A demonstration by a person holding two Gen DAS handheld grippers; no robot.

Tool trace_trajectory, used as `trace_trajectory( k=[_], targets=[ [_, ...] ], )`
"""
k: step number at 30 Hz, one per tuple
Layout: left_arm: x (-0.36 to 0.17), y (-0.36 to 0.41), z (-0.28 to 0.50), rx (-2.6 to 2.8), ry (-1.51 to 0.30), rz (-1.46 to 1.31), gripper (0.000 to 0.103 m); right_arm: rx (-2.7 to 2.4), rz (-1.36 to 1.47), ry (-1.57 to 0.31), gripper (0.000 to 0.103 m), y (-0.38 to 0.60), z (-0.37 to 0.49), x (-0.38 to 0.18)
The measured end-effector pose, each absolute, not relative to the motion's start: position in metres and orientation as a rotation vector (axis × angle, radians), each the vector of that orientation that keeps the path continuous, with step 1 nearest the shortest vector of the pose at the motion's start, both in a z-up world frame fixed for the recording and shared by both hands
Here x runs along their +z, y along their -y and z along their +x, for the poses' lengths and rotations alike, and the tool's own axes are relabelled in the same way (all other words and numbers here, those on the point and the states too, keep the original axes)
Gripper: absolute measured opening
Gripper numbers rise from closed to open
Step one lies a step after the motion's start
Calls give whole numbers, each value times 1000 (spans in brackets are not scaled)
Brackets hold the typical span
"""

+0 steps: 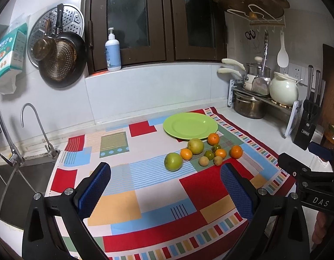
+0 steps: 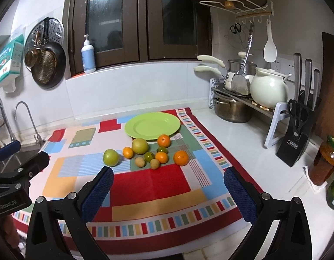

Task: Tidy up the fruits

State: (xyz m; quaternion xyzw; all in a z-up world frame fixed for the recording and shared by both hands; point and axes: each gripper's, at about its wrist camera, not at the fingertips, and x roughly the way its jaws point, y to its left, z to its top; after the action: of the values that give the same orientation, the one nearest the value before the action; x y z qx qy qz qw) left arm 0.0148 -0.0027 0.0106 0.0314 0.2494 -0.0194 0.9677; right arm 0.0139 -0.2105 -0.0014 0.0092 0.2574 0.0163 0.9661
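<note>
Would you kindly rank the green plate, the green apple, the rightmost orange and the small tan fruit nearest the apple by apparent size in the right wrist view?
Largest to smallest:
1. green plate
2. green apple
3. rightmost orange, only slightly smaller than the apple, at a similar distance
4. small tan fruit

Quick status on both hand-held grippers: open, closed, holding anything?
Left hand-held gripper: open, holding nothing.
Right hand-held gripper: open, holding nothing.
</note>
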Motion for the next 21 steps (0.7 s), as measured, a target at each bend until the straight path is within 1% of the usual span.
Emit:
trace_trajectory(
  k=[11,14,17,19,21],
  targets=[
    [-16,-4,61,-72,-532,132,102,28,24,-584,102,201,59,-29],
    [-26,-4,78,-92,-551,156,98,32,31,-617,102,197,76,-41],
    [-37,-4,97,-117,-579,168,95,33,29,-647,102,193,91,-54],
    [-44,-4,108,-136,-596,171,92,32,29,-664,99,191,101,-62],
    [-52,-4,122,-156,-619,177,91,38,31,-684,96,189,110,-68]
  ],
)
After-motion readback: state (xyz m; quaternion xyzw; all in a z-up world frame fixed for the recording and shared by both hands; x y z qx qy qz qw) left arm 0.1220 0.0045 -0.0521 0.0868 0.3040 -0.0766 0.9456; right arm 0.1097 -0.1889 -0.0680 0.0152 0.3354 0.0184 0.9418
